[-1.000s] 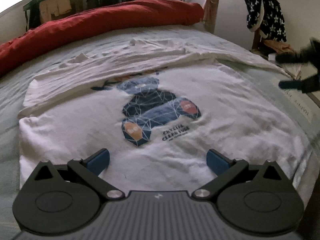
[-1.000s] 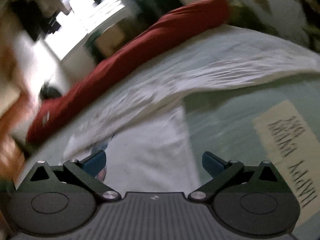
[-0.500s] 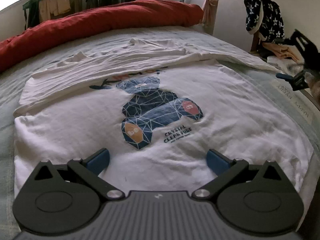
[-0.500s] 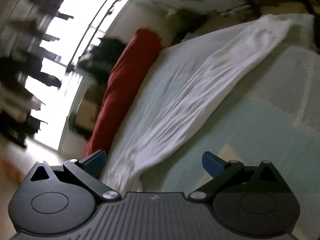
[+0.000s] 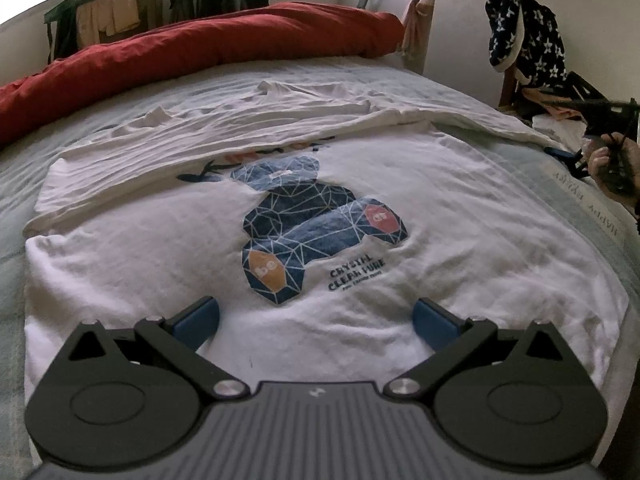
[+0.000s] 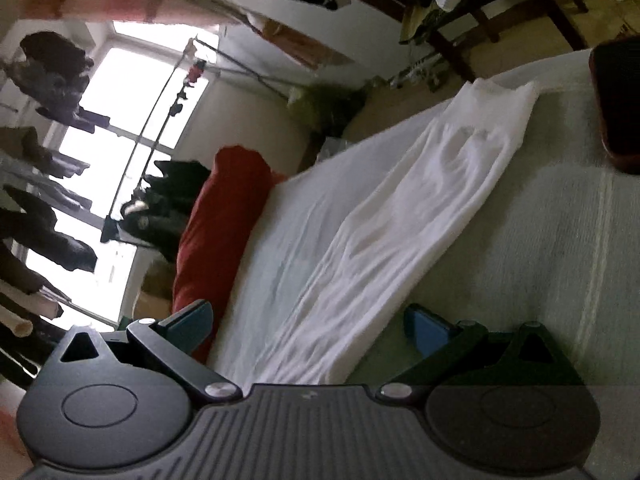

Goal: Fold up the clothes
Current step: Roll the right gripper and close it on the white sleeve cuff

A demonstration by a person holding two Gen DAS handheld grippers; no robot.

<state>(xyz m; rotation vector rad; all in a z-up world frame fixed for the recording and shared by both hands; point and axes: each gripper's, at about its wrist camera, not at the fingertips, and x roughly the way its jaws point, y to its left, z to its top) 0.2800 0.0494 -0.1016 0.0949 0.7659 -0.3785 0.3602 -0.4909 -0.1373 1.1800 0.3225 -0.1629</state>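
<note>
White T-shirt [image 5: 460,216] with blue bear print spread flat mid-bed, top part folded over toward the far edge, left claw [image 5: 316,316] hovering above its near hem, jaws apart, right claw [image 6: 310,320] spread empty at the bed's [image 5: 580,184] right edge, red duvet [image 5: 200,48] along the far edge.

White cotton T-shirt [image 5: 160,272] with blue geometric bear print: "CRYSTAL CLEAR PURE" below the figure; "be" on orange paw panel. Pale green bedsheet [image 5: 592,196]: "HAPPY", remainder illegible.
</note>
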